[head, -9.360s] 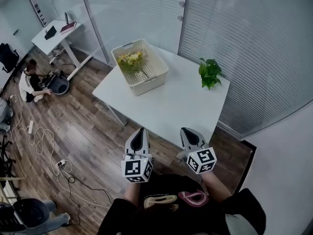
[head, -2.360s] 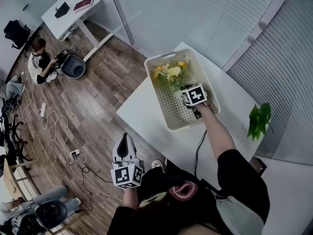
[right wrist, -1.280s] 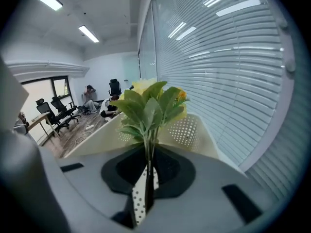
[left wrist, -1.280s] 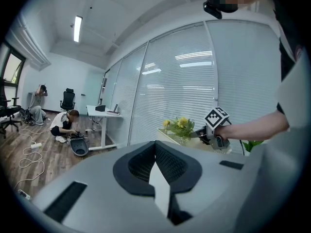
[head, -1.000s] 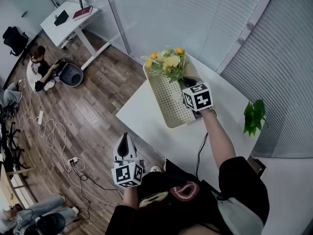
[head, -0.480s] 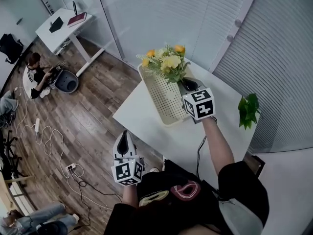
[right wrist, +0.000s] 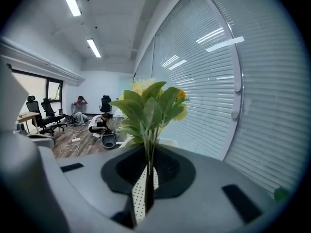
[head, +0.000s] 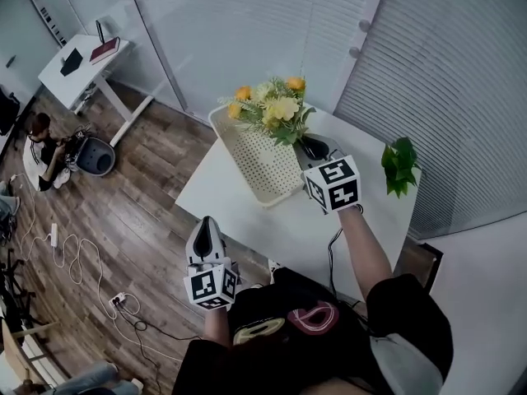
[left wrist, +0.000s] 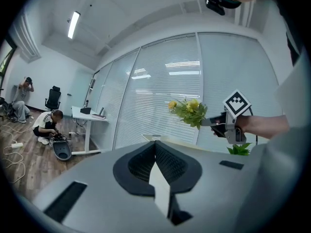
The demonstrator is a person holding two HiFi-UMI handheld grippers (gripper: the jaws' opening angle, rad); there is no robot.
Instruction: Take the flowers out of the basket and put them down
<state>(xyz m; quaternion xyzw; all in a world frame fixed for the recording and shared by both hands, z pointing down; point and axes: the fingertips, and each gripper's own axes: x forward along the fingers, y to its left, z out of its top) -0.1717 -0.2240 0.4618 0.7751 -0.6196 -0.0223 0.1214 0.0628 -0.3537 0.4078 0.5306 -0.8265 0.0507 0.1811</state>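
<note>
A bunch of yellow flowers (head: 272, 109) with green leaves hangs in the air above the far end of the cream perforated basket (head: 257, 169). My right gripper (head: 310, 147) is shut on the stems, and its marker cube sits nearer to me. In the right gripper view the thin stems (right wrist: 147, 171) run up between the closed pads to the blooms (right wrist: 148, 106). My left gripper (head: 206, 227) is held low over the floor beside the table, shut and with nothing in it. From the left gripper view (left wrist: 156, 166) the flowers (left wrist: 189, 111) show in the right gripper (left wrist: 214, 123).
The basket stands on a white table (head: 221, 197) near its left edge. A small green plant (head: 399, 164) is at the table's far right by the blinds. Off to the left are a desk (head: 78, 60), a person on the floor (head: 39, 151) and cables (head: 74, 253).
The right gripper has lifted the flowers up out of the basket and higher over the last second. The left gripper has stayed low beside the table.
</note>
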